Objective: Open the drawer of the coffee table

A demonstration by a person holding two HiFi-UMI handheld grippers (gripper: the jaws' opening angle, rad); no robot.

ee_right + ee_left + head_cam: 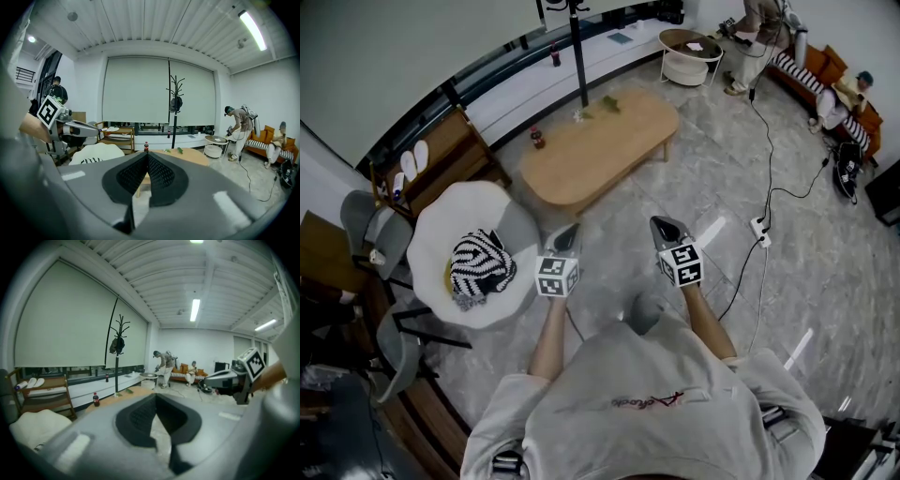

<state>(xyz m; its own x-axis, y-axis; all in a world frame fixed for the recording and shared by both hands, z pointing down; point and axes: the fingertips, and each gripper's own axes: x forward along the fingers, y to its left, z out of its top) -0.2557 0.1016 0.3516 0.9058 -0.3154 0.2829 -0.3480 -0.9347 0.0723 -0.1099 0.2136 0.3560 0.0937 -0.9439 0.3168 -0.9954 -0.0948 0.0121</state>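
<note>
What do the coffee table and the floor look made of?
The coffee table looks like light wood or wood veneer with a matte finish: even tan colour, rounded edges, no glare. The grain is too small to confirm. The floor looks like polished stone or marble-look tile: grey cloudy veining and bright reflected streaks suggest a glossy surface.

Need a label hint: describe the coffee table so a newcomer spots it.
Along the window wall runs a long white ledge. In front of it, by the black coat stand, is the coffee table: low, long, rounded light wood, unlike the small round side table.
</note>
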